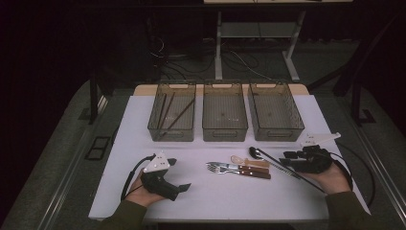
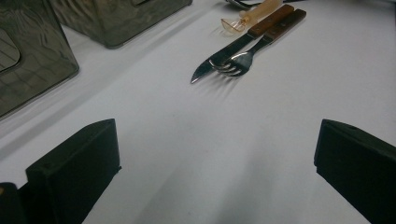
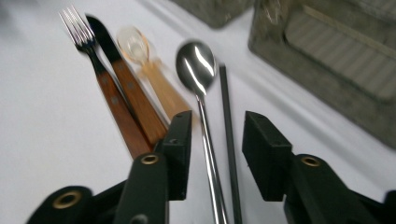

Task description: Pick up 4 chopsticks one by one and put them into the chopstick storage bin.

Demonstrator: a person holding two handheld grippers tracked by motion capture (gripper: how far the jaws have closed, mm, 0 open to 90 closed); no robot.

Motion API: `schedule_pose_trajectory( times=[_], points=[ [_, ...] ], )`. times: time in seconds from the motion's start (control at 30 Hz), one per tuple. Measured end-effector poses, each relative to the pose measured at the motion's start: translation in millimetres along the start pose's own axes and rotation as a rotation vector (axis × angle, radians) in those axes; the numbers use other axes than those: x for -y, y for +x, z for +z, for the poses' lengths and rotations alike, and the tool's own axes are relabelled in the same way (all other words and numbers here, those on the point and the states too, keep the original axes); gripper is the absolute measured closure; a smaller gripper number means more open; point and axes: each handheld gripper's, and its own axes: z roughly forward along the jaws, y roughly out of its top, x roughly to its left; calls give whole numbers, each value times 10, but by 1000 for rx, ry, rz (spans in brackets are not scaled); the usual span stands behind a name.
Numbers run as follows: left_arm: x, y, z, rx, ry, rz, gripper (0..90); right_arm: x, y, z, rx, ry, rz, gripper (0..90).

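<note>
Flanking spoon [image 3: 198, 70]: chopstick [image 3: 227, 121], knife [image 3: 128, 84]

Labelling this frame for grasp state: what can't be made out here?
- Right gripper, right gripper view: the long steel spoon and the thin dark chopstick lie between its jaws; pad contact is unclear through blur, and both handles are cut off by the bottom edge.
- Left smoky plastic bin, high view: the dark sticks inside are too small and dim to count.
- Left gripper, left gripper view: jaw bases cut by the edges.
</note>
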Motion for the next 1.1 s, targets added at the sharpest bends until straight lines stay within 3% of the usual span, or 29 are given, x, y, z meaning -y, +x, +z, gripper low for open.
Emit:
schedule_pose_trajectory(
  times=[0.43,0.83,1.1],
  points=[
    [-1,-15,9,5,5,4,0,290,-123,1,-10,98,44,787],
    [-2,-22,18,5,11,9,0,336,-150,38,-4,148,28,838],
    [-2,-25,22,9,16,11,0,354,-150,51,8,141,3,840]
  ],
)
